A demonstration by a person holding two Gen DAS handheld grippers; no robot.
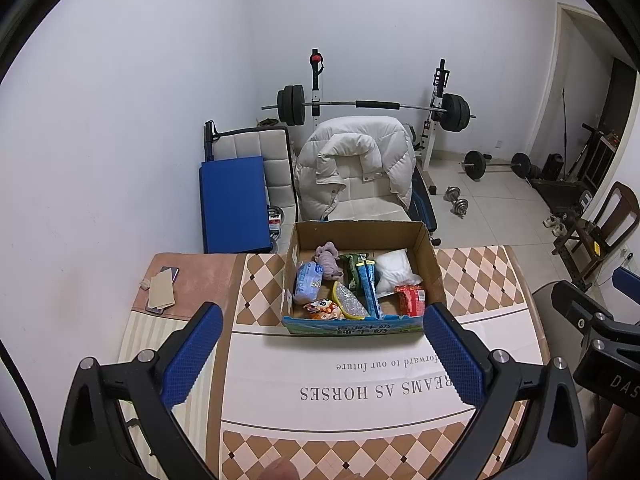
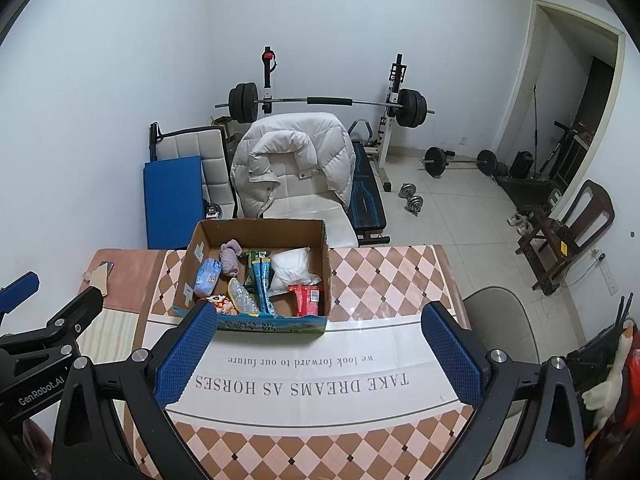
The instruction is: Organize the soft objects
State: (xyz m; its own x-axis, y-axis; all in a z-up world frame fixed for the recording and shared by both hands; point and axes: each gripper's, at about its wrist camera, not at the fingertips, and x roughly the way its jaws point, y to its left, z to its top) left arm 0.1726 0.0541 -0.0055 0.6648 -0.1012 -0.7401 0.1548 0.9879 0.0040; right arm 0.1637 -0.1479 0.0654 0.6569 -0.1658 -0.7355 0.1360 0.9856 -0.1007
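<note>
Nearest the cameras, the left tool [image 1: 322, 354] and the right tool [image 2: 318, 350] both hang above the printed cloth of the tabletop [image 2: 304, 396], each with its blue pads spread wide apart and nothing between them. Beyond them, toward the far edge, sits the cardboard box [image 2: 326, 256], and every soft thing in view lies inside it: at the near wall an orange cartoon plush [image 1: 325, 309], a silver glitter pouch [image 1: 349, 300] and a red packet [image 1: 411, 299]; behind those a blue tissue pack [image 1: 307, 282], long blue and green sachets [image 1: 369, 288], then a lilac plush [image 1: 329, 259] and a white pillow-like bag [image 1: 395, 267] at the far wall. The cloth around the box is bare, so this layout fits either a box waiting to be emptied and sorted or one already filled. If a pick from the box comes next, it would go best from straight above, clear of the tall near wall, taking a top-lying item such as the lilac plush by its bulk with a gentle squeeze. The crinkly sachets overlap and would probably drag their neighbours. Far left, a phone [image 1: 170, 273] and card lie on the mat.
</note>
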